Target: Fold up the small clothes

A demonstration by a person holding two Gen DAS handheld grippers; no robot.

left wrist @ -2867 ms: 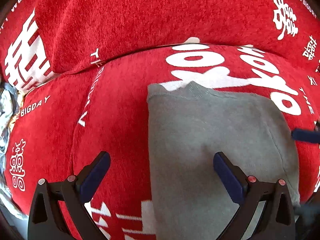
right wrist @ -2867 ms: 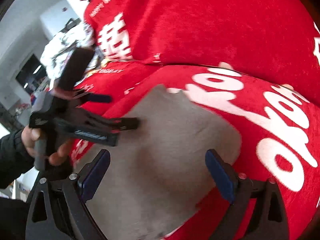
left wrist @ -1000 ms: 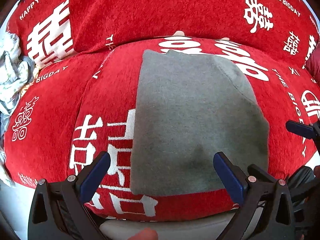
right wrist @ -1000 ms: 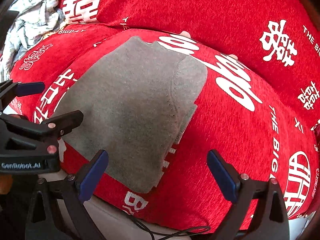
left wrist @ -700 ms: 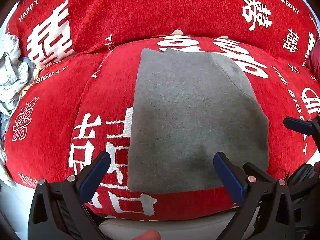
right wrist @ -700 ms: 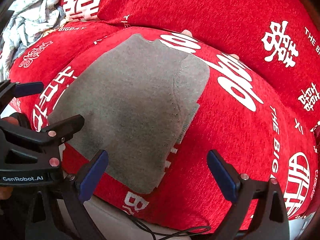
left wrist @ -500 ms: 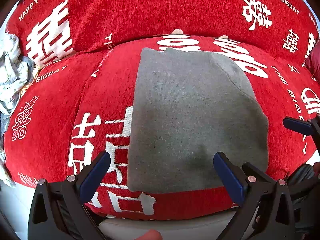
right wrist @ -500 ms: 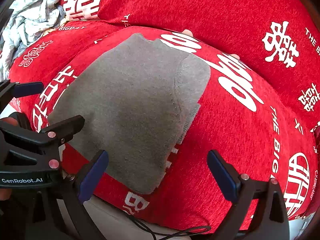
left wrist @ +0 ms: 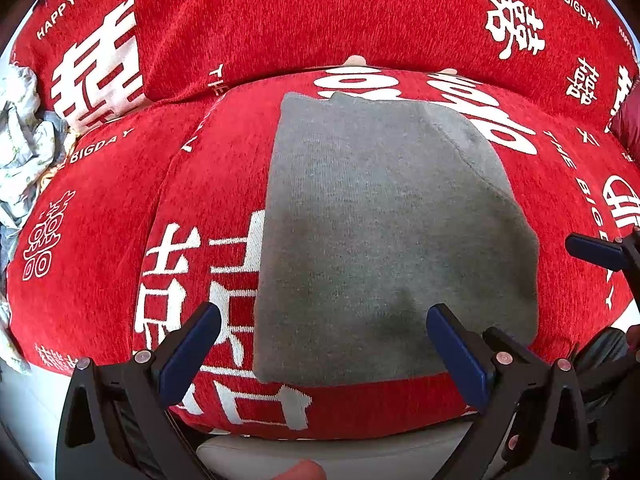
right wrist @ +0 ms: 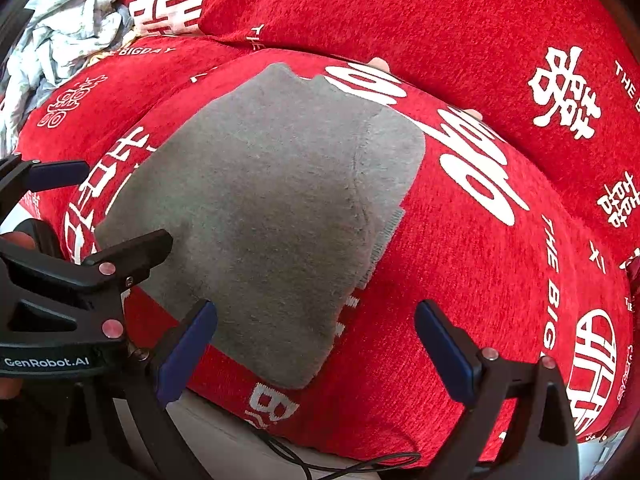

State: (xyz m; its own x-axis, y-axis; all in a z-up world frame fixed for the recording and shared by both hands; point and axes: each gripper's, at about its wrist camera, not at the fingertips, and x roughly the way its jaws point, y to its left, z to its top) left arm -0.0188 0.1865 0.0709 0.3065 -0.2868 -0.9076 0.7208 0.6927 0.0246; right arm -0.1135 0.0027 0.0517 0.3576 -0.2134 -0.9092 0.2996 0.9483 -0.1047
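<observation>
Flat on the red cushion (left wrist: 120, 208) lies the folded grey garment (left wrist: 384, 232); at six o'clock, both tools spread, left (left wrist: 322, 354), right (right wrist: 316, 354).

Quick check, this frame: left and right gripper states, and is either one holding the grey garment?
Left gripper: open, holding nothing, above the grey garment.
Right gripper: open, holding nothing.

Both grippers spread wide, holding nothing.

The left gripper (left wrist: 323, 342) hovers with its blue-padded fingers (left wrist: 188, 354) far apart and empty. The right gripper (right wrist: 316, 340) hangs just beside it, jaws equally wide, nothing between them. A fingertip (left wrist: 302, 470) shows at the left view's bottom edge.
</observation>
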